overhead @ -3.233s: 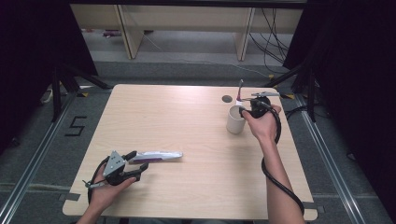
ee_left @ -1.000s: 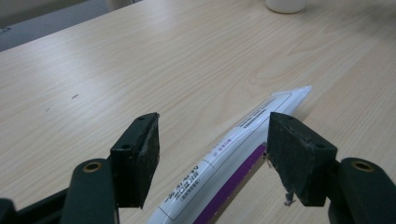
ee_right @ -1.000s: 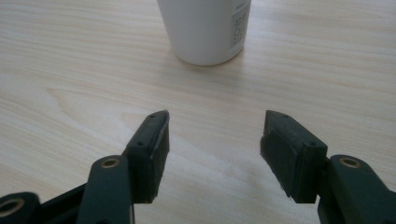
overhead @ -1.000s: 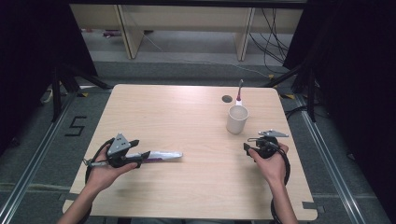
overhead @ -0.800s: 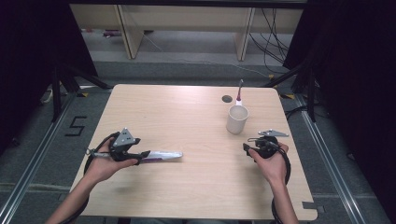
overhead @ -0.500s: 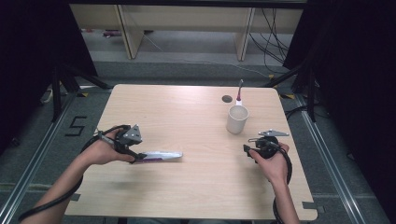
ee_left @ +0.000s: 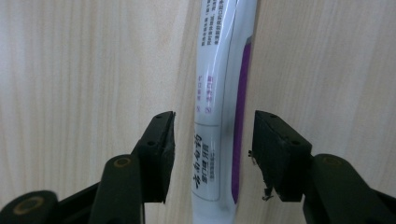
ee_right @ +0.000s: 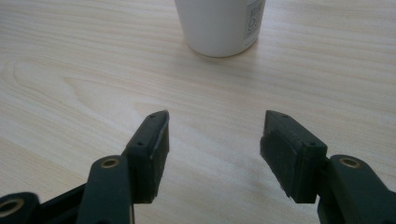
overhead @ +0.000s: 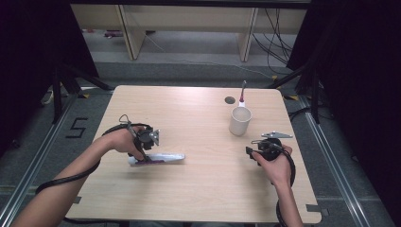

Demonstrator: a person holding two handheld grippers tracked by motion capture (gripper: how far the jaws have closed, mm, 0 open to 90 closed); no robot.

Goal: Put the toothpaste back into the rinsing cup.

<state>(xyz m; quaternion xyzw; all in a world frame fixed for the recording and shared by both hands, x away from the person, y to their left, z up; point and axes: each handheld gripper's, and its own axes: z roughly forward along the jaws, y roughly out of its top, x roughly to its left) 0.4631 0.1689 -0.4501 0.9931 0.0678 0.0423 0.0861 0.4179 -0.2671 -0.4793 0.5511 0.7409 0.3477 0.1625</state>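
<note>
Your left claw (ee_left: 212,158) straddles toothpaste tube (ee_left: 224,93), jaws just closing, pads not yet touching. Your right claw (ee_right: 215,154) open, empty, near cup (ee_right: 219,25).

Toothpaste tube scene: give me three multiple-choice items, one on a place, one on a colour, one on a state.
1. Where does the toothpaste tube lie?
A. Flat on the table, in front of the person's left hand
B. Inside the cup
C. On the floor

2. What colour is the cup?
A. Red
B. White
C. Black

3. How does the left gripper stand to the tube?
A. Shut far from it
B. Holding it up in the air
C. Jaws on either side of it, with gaps showing

Answers:
1 A: the high view shows it flat on the wood at the left.
2 B: its wall is white in the high view and the right gripper view.
3 C: the left gripper view shows table between each pad and the tube; the jaws have just been closing around it.
</note>
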